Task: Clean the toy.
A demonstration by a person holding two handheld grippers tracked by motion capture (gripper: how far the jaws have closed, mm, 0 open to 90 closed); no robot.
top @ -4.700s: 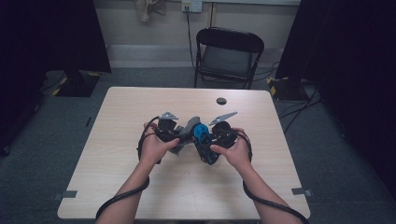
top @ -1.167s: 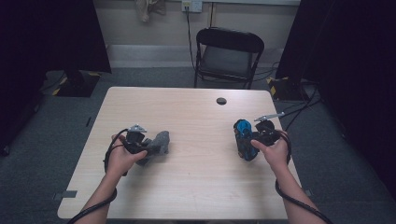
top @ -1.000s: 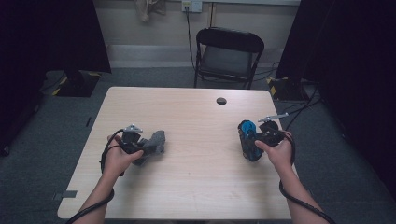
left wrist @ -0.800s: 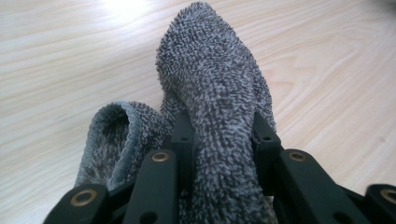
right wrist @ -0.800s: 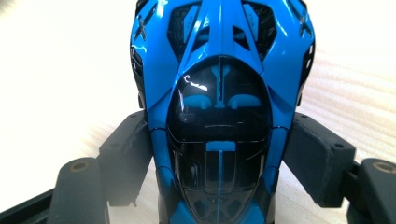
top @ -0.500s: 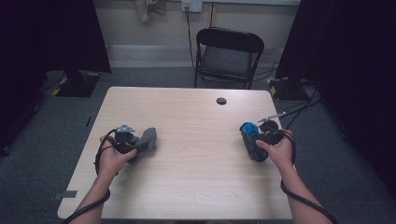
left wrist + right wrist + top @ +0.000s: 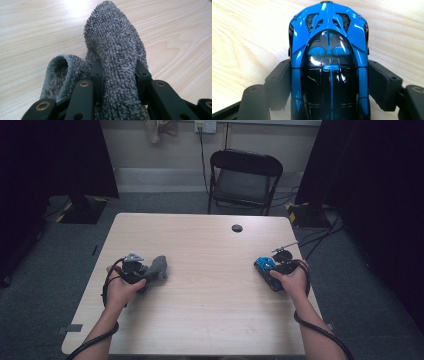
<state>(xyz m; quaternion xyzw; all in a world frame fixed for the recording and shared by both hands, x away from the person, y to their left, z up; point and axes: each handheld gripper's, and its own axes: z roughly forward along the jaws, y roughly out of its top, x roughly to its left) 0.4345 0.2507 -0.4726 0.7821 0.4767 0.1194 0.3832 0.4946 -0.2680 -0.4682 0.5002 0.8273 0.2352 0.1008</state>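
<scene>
The table (image 7: pixel 210 295) lies bare across its whole middle, so a hand could pass freely between the sock (image 7: pixel 157 269) at the left and the toy car (image 7: pixel 265 267) at the right (well apart). The far half carries a small dark disc (image 7: pixel 237 228); a chair (image 7: pixel 242 177) stands beyond that edge.

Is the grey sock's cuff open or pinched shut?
Open: the sock has its cuff gaping beside the left gripper, whose fingers clamp its body.

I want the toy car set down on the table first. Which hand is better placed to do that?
Right. The right gripper is clamped on the blue toy car just above the table; the left gripper holds the grey sock.
</scene>
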